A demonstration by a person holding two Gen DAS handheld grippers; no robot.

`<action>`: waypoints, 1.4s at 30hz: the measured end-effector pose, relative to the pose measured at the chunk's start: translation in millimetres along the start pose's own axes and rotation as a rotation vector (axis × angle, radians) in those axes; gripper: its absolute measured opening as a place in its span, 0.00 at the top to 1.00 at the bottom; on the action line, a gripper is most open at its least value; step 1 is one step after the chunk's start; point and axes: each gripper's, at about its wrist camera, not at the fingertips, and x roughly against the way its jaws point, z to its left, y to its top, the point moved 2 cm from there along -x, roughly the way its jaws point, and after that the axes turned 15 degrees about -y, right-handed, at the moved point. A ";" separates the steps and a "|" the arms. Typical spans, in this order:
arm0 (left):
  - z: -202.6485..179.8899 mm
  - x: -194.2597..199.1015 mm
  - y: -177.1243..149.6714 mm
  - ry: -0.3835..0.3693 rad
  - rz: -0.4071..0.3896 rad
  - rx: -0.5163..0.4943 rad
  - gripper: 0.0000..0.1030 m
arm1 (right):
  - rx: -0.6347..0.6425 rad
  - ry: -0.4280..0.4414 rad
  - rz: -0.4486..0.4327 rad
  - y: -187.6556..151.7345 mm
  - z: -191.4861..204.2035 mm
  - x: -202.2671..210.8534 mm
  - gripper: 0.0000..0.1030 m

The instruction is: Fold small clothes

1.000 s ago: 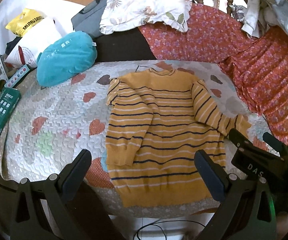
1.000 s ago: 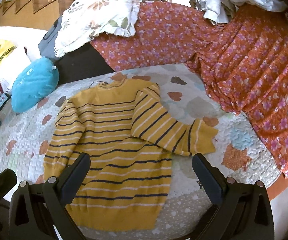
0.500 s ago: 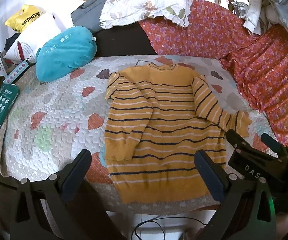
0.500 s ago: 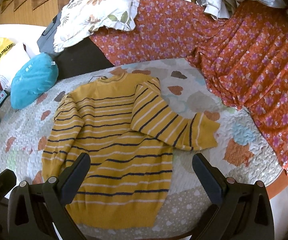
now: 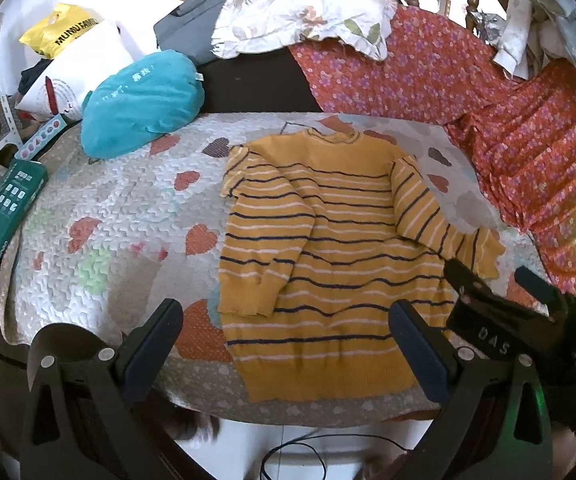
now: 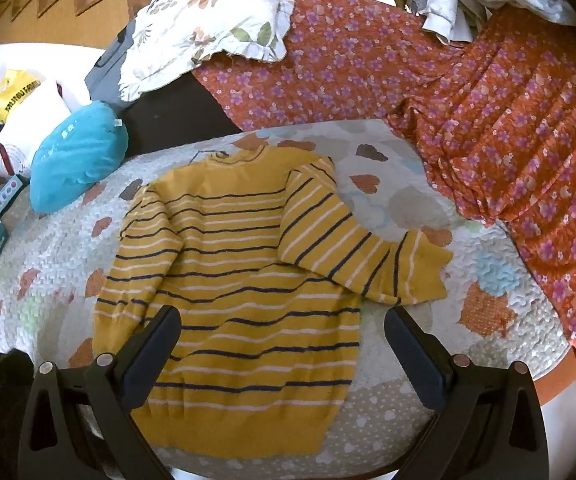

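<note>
A small yellow sweater (image 5: 327, 248) with navy and white stripes lies flat on the quilted bed cover (image 5: 108, 220), neck away from me; it also shows in the right wrist view (image 6: 240, 280). Its left sleeve (image 5: 264, 248) is folded down over the body. Its right sleeve (image 6: 359, 252) slants out to the right. My left gripper (image 5: 286, 354) is open and empty, above the hem. My right gripper (image 6: 282, 356) is open and empty, above the lower body of the sweater, and shows in the left wrist view (image 5: 495, 304) beside the right sleeve.
A teal cushion (image 5: 140, 104) lies at the back left, a green box (image 5: 4, 208) at the left edge. A floral pillow (image 5: 303, 4) and a red flowered cloth (image 5: 507, 120) fill the back and right. A black cable (image 5: 307, 448) hangs below the bed's front edge.
Both grippers have drawn back and up a little, so the sweater sits slightly higher and smaller in both views. The sweater has not moved. Both grippers stay open.
</note>
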 end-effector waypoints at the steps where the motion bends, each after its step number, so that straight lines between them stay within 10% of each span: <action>1: 1.6 -0.1 1.1 0.001 -0.004 0.003 0.00 | 0.001 0.002 0.002 -0.6 1.5 0.0 0.00; 16: 15.7 -39.1 3.1 -0.007 0.068 0.028 0.00 | 0.002 -0.033 0.136 -22.7 -6.8 -47.1 0.00; 25: 10.0 -44.4 33.4 -0.030 -0.052 -0.044 0.00 | 0.052 -0.023 0.159 -20.7 4.5 -76.7 0.00; 32: 8.5 -92.9 64.3 0.036 0.103 -0.114 0.00 | 0.044 -0.040 0.138 -2.4 0.6 -89.0 0.00; 42: 19.9 -109.1 39.4 -0.046 0.166 0.044 0.00 | -0.080 -0.175 0.184 21.8 -75.2 -120.3 0.00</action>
